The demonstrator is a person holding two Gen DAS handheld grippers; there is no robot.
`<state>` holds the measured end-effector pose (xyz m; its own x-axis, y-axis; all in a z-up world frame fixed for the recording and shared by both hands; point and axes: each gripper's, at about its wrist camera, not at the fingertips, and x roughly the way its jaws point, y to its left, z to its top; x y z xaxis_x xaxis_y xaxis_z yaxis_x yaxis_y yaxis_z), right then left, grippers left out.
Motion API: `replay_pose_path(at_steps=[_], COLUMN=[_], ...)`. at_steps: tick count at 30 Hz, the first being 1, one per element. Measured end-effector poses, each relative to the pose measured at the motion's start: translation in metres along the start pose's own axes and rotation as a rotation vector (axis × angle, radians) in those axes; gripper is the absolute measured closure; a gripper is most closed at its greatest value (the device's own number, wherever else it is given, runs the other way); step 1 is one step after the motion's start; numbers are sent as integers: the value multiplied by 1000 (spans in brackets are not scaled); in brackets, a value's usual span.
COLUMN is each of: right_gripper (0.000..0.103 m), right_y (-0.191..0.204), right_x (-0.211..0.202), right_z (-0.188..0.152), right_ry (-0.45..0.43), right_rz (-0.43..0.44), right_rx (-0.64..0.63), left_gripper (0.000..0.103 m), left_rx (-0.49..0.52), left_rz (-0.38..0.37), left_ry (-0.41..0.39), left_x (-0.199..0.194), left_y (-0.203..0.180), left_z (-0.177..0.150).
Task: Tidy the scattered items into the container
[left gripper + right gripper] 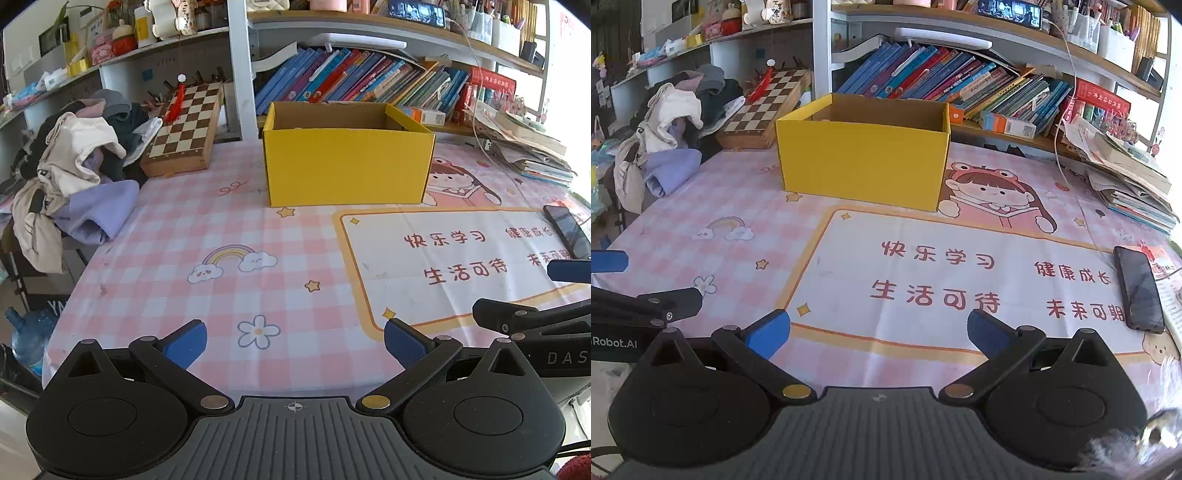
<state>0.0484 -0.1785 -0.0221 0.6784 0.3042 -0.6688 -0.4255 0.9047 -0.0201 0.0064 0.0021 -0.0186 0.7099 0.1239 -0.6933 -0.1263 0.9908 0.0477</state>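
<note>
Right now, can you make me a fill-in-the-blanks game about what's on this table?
1. The open cardboard box on the pink checked tablecloth is coloured ____.
2. The black-and-white checked wooden board is for playing ____.
3. The flat black phone lies to the ____ of the box.
4. Both the left gripper and the right gripper have their blue-padded jaws spread ____.

Missing words: yellow; chess; right; open
</note>
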Motion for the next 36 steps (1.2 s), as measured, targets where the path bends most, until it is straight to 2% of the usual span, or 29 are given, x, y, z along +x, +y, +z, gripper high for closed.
replay_pose_path(at_steps=[36], right_gripper=[0], right_y=[1], right_x=[4], right_z=[-4], right_ry=[30], right_rz=[3], right_rx=[-4], left_gripper=[0], left_rx=[-1], left_rz=[2], left_ry=[10], left_x=[-1], left_y=[-2], left_z=[-2])
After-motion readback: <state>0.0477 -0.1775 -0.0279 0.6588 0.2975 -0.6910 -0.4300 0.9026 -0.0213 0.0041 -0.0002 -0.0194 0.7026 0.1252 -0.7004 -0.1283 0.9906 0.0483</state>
